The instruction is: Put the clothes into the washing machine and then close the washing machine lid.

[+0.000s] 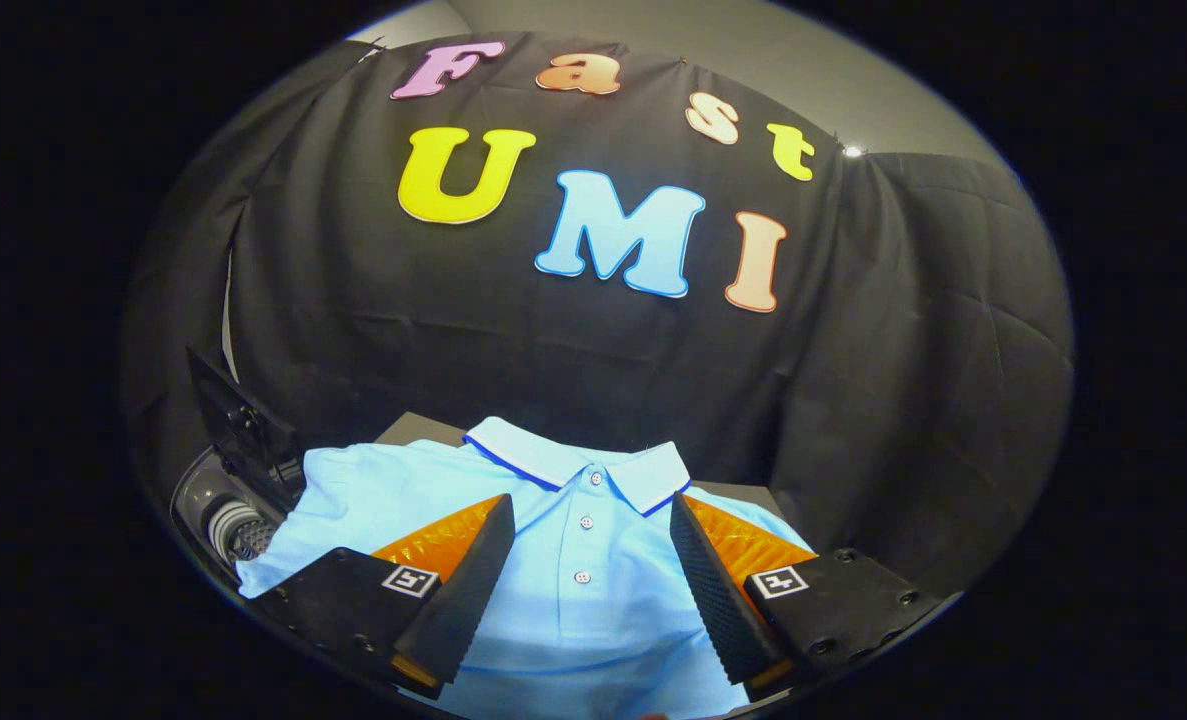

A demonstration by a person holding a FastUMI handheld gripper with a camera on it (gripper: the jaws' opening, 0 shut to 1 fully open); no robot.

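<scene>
- Here, gripper (586, 560) fingers spread wide, clamping nothing, above a smooth light-blue polo shirt (573, 610); buttoned placket between them.
- Washing machine (228, 510) beside the shirt, mostly hidden, with a ribbed round part.

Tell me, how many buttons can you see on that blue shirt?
2 buttons on the light blue polo shirt, which lies between the open gripper fingers: one just under the collar, one below it. A third may be hidden at the collar.
</scene>
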